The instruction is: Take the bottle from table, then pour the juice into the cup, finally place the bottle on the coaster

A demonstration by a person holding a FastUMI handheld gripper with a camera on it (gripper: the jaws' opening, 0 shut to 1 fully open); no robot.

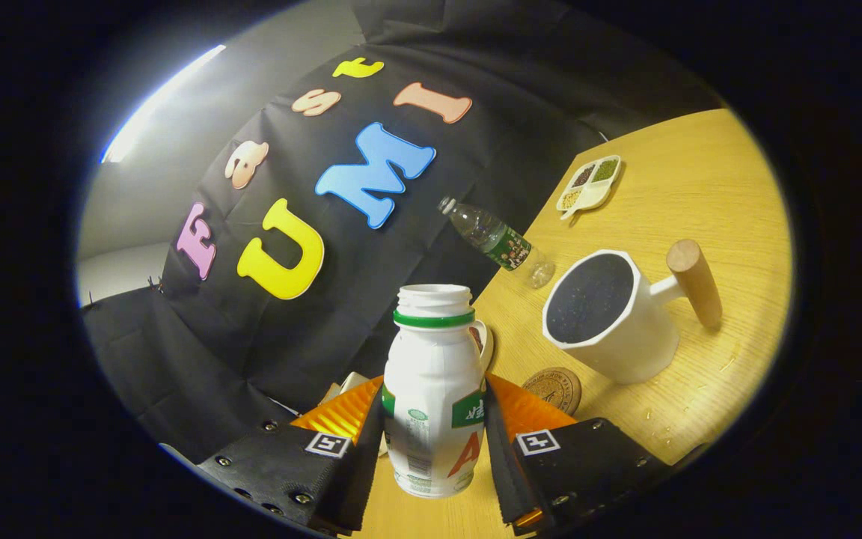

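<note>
I see white bottle (pixel 433 389) — green neck band, cap off, clamped between gripper (pixel 433 442) fingers, raised off table. White cup (pixel 610 318) with wooden handle beyond — round cork coaster (pixel 554 388) just beside it.

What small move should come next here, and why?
Probably carry the bottle toward the white cup and bring its mouth over the cup's opening. The gripper is shut on the bottle, both fingers pressing its sides, the cap is off, and the cup stands just beyond the coaster, its opening unobstructed.
</note>
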